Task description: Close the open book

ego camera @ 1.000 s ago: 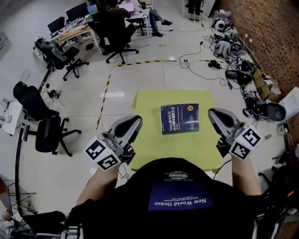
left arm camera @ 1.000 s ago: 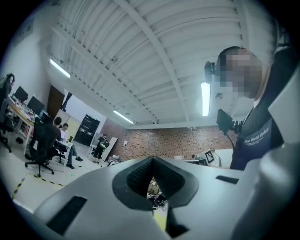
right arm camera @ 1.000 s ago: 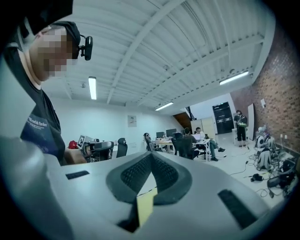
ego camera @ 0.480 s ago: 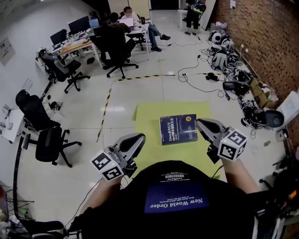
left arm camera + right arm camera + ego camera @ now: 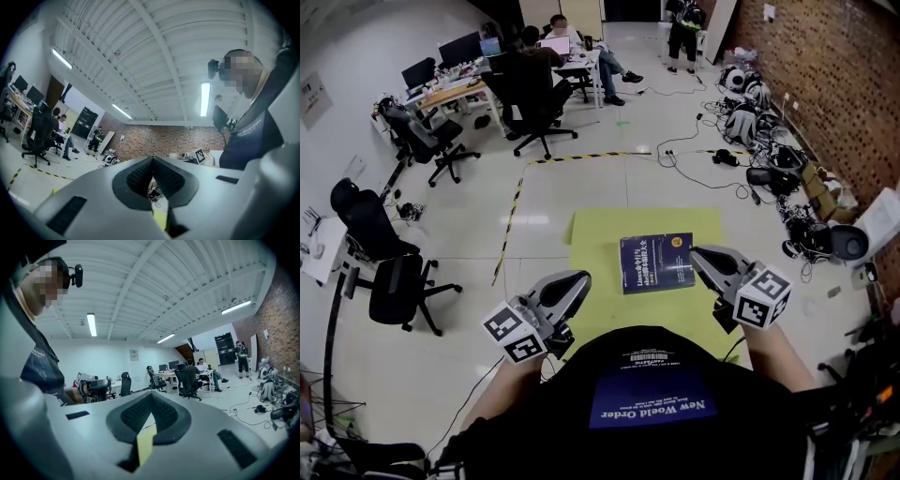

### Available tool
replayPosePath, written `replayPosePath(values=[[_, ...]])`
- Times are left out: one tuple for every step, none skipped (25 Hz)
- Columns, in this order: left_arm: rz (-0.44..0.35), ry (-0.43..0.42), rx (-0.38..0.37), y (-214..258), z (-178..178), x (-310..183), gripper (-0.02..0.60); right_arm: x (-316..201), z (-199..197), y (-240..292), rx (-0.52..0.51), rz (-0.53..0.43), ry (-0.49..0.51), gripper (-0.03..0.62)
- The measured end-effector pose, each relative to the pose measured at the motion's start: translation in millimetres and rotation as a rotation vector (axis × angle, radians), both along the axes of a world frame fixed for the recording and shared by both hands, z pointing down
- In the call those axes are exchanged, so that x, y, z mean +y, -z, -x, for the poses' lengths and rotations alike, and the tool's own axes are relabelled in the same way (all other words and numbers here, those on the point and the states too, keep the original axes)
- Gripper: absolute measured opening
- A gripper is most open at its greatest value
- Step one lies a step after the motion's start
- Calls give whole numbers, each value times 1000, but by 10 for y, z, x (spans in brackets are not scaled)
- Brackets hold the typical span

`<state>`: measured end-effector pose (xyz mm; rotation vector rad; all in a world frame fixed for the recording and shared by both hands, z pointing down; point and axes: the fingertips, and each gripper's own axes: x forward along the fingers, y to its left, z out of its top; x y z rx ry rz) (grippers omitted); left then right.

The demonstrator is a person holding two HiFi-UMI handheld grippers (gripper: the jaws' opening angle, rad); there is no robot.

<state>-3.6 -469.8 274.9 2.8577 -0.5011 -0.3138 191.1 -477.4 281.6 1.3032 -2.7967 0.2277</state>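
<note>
A dark blue book (image 5: pixel 656 262) lies closed, cover up, on a yellow-green table top (image 5: pixel 598 232) in the head view. My left gripper (image 5: pixel 578 278) hovers at the table's near left edge, a hand's width left of the book, its jaws shut with nothing between them. My right gripper (image 5: pixel 698 254) is just off the book's right edge, also shut and empty; I cannot tell whether it touches the book. In the left gripper view the ribbed pads (image 5: pixel 140 174) meet, and so do the pads (image 5: pixel 165 414) in the right gripper view. Neither gripper view shows the book.
Black office chairs (image 5: pixel 398 274) stand to the left on the white floor. Desks with seated people (image 5: pixel 546 42) are at the back. Bags and cables (image 5: pixel 759 127) lie along the brick wall on the right. Yellow-black tape (image 5: pixel 510 212) runs across the floor.
Both grippers have sunk a little and come inward; the right one drew up to the book's right edge. The book has stayed shut and in place.
</note>
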Motion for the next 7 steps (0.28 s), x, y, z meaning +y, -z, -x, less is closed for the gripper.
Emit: replayPosePath(values=[[2,-2,0,0,-3,-2,6,1,4,4,2,-1,1,-17],[3,-4,0,2,-4,-2,6,3,11,9,3,-3,2,-17],[3,-7,0,3,-6,1,6,6,17,12,4,-4,3,-17],[3,-10,0,4,-12,5,6,10,20,12,5,-4,4,-17],[2,-12,-1,4,-18,10,6,15,20,11,6,-5,4,-17],[2,-14,-1,4,-26,15,6,20,18,8,8,-5,4,-17],[2,-17,-1,4,-33,19,6,25,16,6,9,-5,4,-17]])
